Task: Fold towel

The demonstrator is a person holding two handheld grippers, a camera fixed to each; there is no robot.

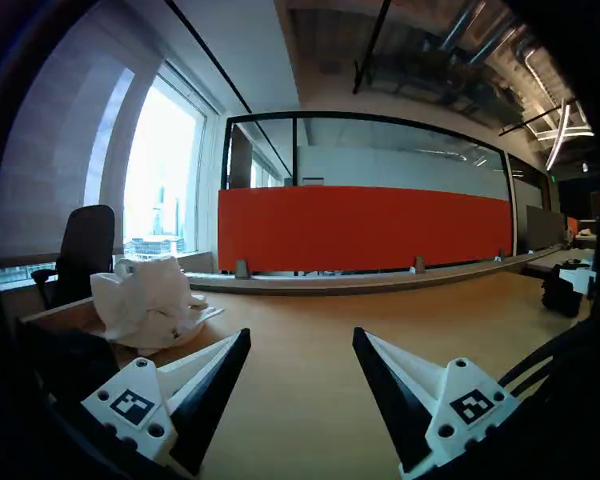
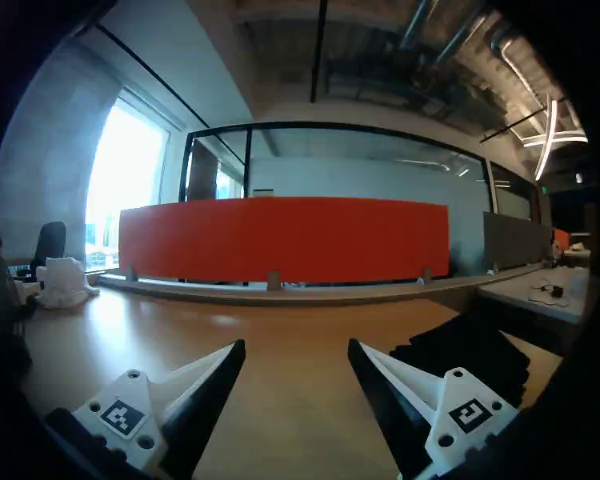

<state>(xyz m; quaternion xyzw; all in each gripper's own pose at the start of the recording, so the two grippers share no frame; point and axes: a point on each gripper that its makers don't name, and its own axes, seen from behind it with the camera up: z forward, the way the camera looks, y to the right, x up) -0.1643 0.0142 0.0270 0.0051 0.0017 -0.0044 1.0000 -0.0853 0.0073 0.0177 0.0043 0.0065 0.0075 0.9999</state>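
A crumpled white towel [image 1: 150,302] lies in a heap on the wooden table [image 1: 316,376], at the left in the left gripper view, a short way beyond the left fingertip. My left gripper [image 1: 302,334] is open, low over the table, nothing between its fingers. In the right gripper view the same white towel [image 2: 62,282] sits small and far off at the left. My right gripper [image 2: 297,346] is open and empty above the wooden table [image 2: 292,352]. A stack of dark folded cloth [image 2: 470,350] lies just beyond its right finger.
A red divider panel [image 1: 364,228] runs along the table's far edge, glass wall behind. A black office chair [image 1: 80,250] stands by the window at the left. Dark objects [image 1: 562,292] sit at the table's right end. Another desk [image 2: 544,294] lies at the right.
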